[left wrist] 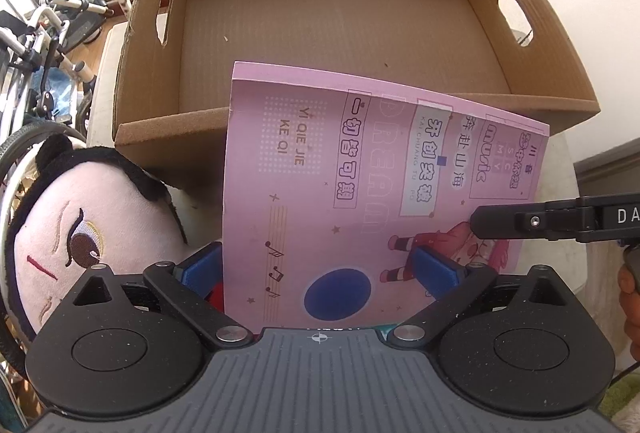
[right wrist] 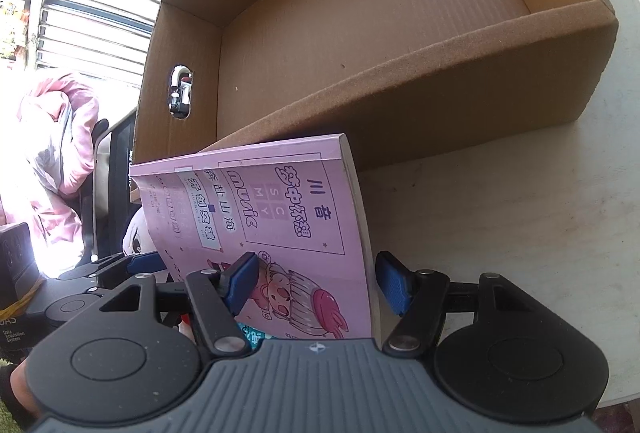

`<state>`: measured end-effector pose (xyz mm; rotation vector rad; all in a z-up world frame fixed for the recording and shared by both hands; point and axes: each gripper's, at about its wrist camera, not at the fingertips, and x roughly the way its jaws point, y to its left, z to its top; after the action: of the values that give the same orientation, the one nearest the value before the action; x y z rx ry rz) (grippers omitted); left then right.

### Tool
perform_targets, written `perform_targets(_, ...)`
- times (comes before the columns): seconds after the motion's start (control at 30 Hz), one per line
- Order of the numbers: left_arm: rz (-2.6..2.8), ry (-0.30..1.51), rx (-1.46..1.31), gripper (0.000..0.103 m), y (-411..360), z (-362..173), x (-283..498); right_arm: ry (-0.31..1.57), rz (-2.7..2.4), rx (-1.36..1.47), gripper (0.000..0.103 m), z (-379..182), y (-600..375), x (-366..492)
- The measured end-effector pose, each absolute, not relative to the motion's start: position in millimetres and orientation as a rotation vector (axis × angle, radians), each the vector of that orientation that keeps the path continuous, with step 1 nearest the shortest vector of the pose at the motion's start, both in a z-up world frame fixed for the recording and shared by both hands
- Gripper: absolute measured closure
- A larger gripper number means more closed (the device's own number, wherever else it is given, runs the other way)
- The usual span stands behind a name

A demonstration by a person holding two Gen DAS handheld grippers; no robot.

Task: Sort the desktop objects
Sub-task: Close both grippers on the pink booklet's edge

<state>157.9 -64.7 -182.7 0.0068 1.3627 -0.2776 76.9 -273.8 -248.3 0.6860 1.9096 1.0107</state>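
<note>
A pink music notebook is held tilted up, its far edge leaning over the near wall of an open cardboard box. My left gripper has one blue pad on top of the cover and the other below it, closed on the notebook. My right gripper also clamps the notebook at its page edge, one pad on the cover and one beside the pages. The right gripper's finger shows at the right of the left wrist view. The box is empty inside.
A plush doll head lies left of the notebook on the white table. A wheelchair and window bars stand beyond the table's left edge. A pink jacket hangs at the far left.
</note>
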Motion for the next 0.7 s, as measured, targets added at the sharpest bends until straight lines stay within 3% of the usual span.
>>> perform_targets(0.7, -0.294, 1.417, -0.156, 0.0, -65.7, -155.2, 127.0, 1.907, 1.023, 0.584, 0.034, -221.8, -299.0, 89.9)
